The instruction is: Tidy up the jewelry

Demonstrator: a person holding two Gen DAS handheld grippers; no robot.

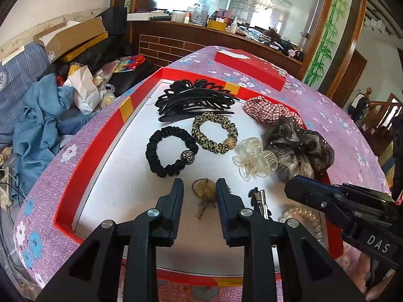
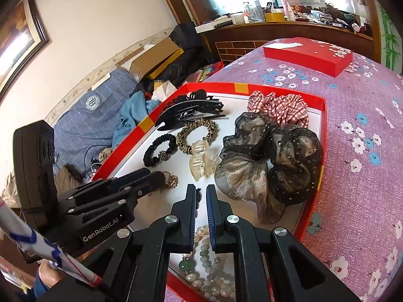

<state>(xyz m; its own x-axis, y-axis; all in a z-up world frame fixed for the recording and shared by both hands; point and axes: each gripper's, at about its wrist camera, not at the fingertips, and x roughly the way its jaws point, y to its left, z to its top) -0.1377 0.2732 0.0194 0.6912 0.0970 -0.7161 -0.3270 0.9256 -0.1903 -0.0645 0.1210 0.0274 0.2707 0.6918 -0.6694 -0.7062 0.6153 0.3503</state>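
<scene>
Both views are bright with daylight from a large window (image 1: pixel 226 0) at the back, whose panes are blown out to white glare. The white floor of the red tray (image 1: pixel 121 176) is evenly lit, with only soft, short shadows under the pieces. Fisheye distortion bends straight edges strongly, and dark vignetting fills the corners. The centre is sharp; the far background is slightly soft.

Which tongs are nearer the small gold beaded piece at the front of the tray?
Left. The left tongs straddle the gold beaded piece, which lies between the parted fingers, unpinched. The right tongs sit off to its right, nearly shut, above the pearl bracelets.
</scene>
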